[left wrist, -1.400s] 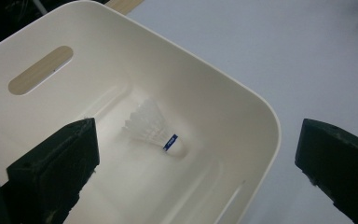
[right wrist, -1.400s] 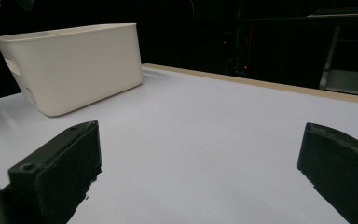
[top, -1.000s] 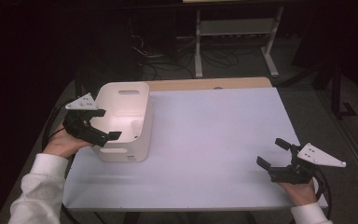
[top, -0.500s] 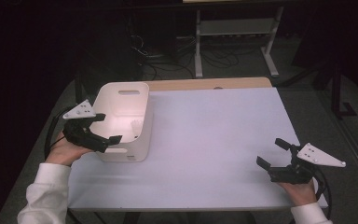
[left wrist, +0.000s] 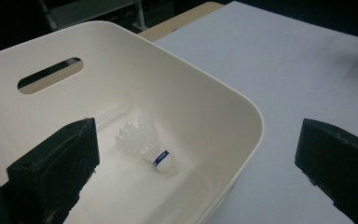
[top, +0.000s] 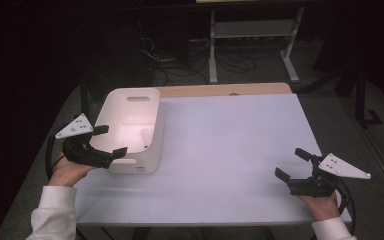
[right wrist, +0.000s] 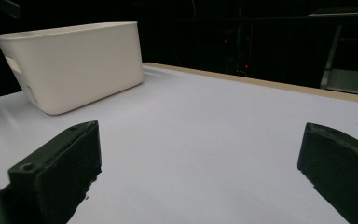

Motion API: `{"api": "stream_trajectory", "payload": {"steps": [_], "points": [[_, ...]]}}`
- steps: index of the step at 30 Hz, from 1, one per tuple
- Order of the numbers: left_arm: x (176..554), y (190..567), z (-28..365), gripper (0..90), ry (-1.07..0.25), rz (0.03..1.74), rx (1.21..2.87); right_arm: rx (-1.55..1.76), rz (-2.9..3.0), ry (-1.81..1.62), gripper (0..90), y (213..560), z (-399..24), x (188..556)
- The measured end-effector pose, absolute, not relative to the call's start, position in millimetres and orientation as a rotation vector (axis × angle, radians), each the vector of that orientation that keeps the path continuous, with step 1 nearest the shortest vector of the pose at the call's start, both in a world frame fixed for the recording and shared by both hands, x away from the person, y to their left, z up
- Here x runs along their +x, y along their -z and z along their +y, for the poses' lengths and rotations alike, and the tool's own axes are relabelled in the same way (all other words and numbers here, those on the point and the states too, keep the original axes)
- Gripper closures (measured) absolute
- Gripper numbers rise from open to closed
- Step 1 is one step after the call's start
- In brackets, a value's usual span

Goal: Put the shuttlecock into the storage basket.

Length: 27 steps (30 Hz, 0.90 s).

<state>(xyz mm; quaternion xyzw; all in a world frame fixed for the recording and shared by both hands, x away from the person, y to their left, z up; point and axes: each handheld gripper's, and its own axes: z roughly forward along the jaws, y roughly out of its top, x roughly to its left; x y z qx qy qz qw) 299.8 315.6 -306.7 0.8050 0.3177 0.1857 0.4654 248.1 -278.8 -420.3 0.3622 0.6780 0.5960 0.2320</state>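
A white plastic bin [top: 132, 131] with slotted handles stands at the left side of the bench [top: 230, 150], toward the far left corner. A white feathered shuttlecock [left wrist: 144, 144] with a blue band at its cork lies on its side on the bin floor, cork toward the near wall.

The left gripper [top: 107, 141] hangs at the near left corner of the bin, jaws spread wide and holding nothing. In the left gripper view, one jaw sits over the bin interior and the other stands outside the rim, over the bench surface. The right gripper [top: 292, 164] rests low near the near right corner of the bench, jaws likewise spread wide and empty, well apart from the bin.

Step in hand, as judged: the shuttlecock is in the bin and the left gripper is free of it. This fits either a completed placement or an approach for retrieval; the pictures do not decide which.

Next move, if retrieval: bring both jaws inside the rim, descend toward the bin floor, and close lightly on the cork or the feather base. The feathers are likely to deform under a firm grip.

Clearances: the bin's near wall lies between the jaws and must be cleared first. The bench is bare from the bin to its right edge, giving open room. The left edge of the bench lies close beside the bin.
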Motion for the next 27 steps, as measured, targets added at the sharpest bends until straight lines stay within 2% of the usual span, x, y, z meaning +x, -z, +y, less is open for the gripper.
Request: {"api": "stream_trajectory", "payload": {"steps": [21, 27], "points": [[280, 323, 331, 0.0, -0.51, 0.788, 1.733, 0.996, 1.867, -1.64, 0.0, 421, -278, 248], [281, 327, 331, 0.0, -0.511, 0.794, 1.722, 0.999, 1.867, -1.639, 0.0, 421, -278, 248]]}}
